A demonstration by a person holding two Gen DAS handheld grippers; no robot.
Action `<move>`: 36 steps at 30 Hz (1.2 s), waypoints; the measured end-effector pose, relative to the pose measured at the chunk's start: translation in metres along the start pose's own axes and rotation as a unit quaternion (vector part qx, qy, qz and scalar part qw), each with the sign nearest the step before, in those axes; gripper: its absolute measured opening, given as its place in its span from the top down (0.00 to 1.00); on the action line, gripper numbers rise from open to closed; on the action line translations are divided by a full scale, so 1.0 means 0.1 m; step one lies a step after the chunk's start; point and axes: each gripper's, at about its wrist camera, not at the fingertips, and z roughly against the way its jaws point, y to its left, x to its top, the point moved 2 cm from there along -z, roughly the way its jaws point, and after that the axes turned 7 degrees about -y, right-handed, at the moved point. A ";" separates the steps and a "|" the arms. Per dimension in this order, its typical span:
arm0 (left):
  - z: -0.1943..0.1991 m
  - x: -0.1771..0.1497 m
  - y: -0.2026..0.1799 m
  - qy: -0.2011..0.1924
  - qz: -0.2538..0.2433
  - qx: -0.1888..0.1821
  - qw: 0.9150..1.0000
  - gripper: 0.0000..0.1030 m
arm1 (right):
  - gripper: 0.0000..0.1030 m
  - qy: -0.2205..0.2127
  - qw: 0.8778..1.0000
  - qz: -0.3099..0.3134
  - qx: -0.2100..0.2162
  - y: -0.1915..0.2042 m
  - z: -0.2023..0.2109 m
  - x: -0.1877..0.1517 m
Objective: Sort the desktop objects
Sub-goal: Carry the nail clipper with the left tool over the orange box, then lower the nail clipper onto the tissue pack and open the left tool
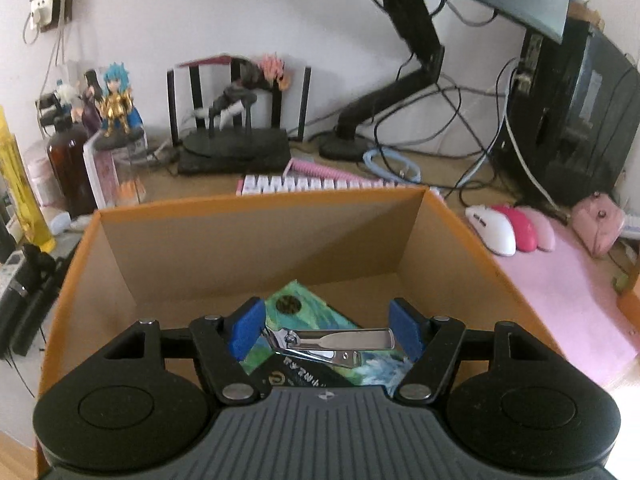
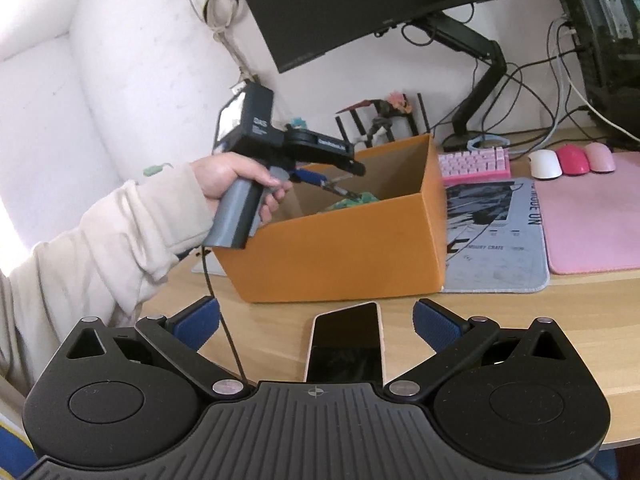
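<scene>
Left fingers [image 1: 326, 330]: parted, the nail clipper [image 1: 332, 340] lying between the blue pads, its right end clear of the pad; whether the left pad touches it you cannot tell.
Clipper's place: over the orange box [image 1: 256, 204], above the green booklet [image 1: 304, 308].
Your move: spread wide, let it drop flat, lift straight out.
Right fingers [image 2: 316, 326]: released, astride the phone [image 2: 346, 340] at the desk's near edge.

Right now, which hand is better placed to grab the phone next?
Right. Its gripper is open, with the phone on the desk lying between its fingers. The left gripper is over the box with the nail clipper between its pads.
</scene>
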 end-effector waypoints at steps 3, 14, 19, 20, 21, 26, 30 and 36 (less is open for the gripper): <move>-0.01 0.03 -0.01 -0.004 -0.006 0.006 1.000 0.31 | 0.00 0.001 1.000 0.000 0.001 0.00 0.00 0.00; -0.15 0.03 -0.02 0.040 -0.027 0.018 0.999 0.21 | 0.00 0.000 1.000 -0.006 -0.002 -0.03 0.04 -0.01; -0.12 0.04 0.00 0.040 -0.026 0.023 0.999 0.12 | 0.00 0.002 1.000 -0.004 -0.006 -0.04 0.04 -0.01; -0.10 0.04 -0.01 0.038 -0.029 0.023 0.999 0.12 | 0.00 0.002 1.000 -0.005 -0.008 -0.05 0.04 0.00; -0.08 0.04 -0.01 0.036 -0.033 0.024 0.999 0.12 | 0.00 0.003 1.000 -0.006 -0.010 -0.06 0.04 0.00; 0.09 0.05 -0.06 0.016 -0.038 0.021 0.999 0.02 | 0.00 0.004 1.000 0.000 -0.014 -0.08 -0.01 0.06; 0.34 0.08 -0.10 -0.020 -0.048 0.021 0.998 0.00 | 0.00 -0.004 1.000 0.004 -0.016 -0.08 0.00 0.10; 0.83 0.07 -0.13 -0.085 -0.049 0.010 0.995 0.00 | 0.00 -0.016 0.999 0.008 -0.031 -0.13 0.01 0.20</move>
